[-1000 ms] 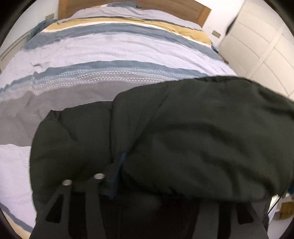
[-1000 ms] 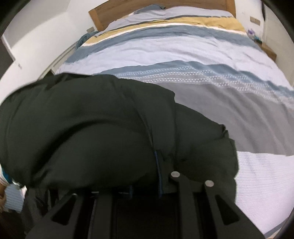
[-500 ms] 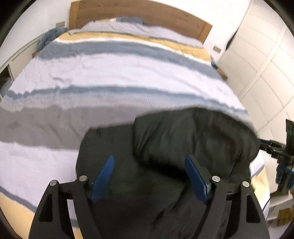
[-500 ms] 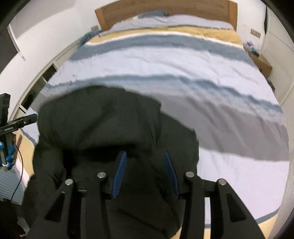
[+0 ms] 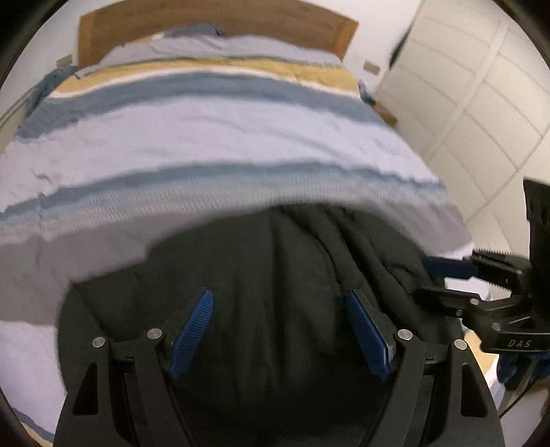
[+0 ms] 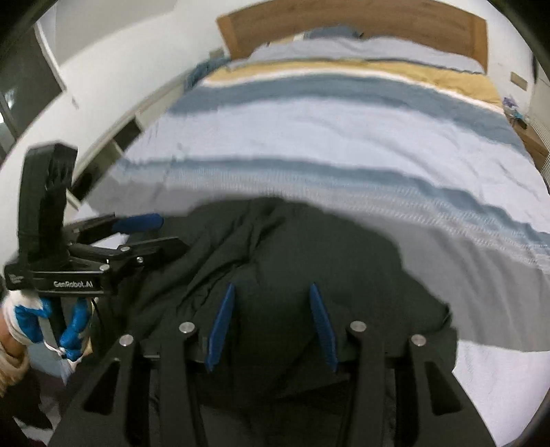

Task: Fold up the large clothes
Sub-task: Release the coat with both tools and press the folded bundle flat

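Observation:
A dark green padded jacket [image 5: 271, 271] lies bunched and folded on the near end of the bed; it also shows in the right wrist view [image 6: 309, 261]. My left gripper [image 5: 278, 302] is open, its blue pads spread wide above the jacket, holding nothing. My right gripper [image 6: 271, 292] is open too, its pads apart just above the jacket. The right gripper appears at the right edge of the left wrist view [image 5: 447, 275], and the left gripper at the left of the right wrist view [image 6: 151, 230], both beside the jacket's ends.
The bed [image 5: 206, 144] has a striped blue, white, grey and yellow cover and a wooden headboard [image 5: 220, 20]. White wardrobe doors [image 5: 464, 103] stand at the right. Low shelving [image 6: 113, 144] runs along the left wall. A bedside table [image 6: 532, 144] stands at the far right.
Both grippers were shut on the jacket a second ago. They have opened, let it drop on the bed, and drawn back from it.

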The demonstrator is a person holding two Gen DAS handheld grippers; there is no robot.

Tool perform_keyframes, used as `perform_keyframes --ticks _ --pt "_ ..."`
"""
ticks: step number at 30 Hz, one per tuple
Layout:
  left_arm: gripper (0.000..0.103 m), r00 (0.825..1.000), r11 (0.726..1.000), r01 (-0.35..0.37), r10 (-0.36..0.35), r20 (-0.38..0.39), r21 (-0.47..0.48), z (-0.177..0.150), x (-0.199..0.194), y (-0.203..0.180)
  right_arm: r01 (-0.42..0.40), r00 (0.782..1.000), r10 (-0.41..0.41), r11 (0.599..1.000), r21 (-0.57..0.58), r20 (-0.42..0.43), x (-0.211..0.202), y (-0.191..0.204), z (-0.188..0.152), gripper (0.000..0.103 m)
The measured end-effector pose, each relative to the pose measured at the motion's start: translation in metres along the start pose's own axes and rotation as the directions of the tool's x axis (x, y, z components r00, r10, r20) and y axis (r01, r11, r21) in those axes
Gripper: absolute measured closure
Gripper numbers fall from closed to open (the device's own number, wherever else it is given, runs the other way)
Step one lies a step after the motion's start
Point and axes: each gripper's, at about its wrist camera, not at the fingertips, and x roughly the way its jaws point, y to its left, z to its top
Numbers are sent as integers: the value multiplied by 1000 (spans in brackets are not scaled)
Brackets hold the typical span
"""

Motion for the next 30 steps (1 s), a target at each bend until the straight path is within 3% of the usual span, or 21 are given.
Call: perform_keyframes --ticks 7,12,19,25,30 --pt "19 994 996 -84 86 -72 38 -72 38 -3 83 986 -87 996 -34 -140 50 0 -61 53" --pt "15 990 991 -122 126 -71 52 -82 59 -4 92 989 -89 995 23 -115 70 -13 -80 52" --pt "11 990 991 -121 124 -69 50 -85 74 -4 78 993 -73 996 46 -95 82 -24 -86 51" --pt "10 987 989 -124 132 -90 81 -78 49 -12 67 987 -61 997 37 -150 54 -28 -81 51" --pt "10 993 987 -117 115 21 114 -54 0 -17 70 992 -74 996 -46 -97 3 -24 -65 51"
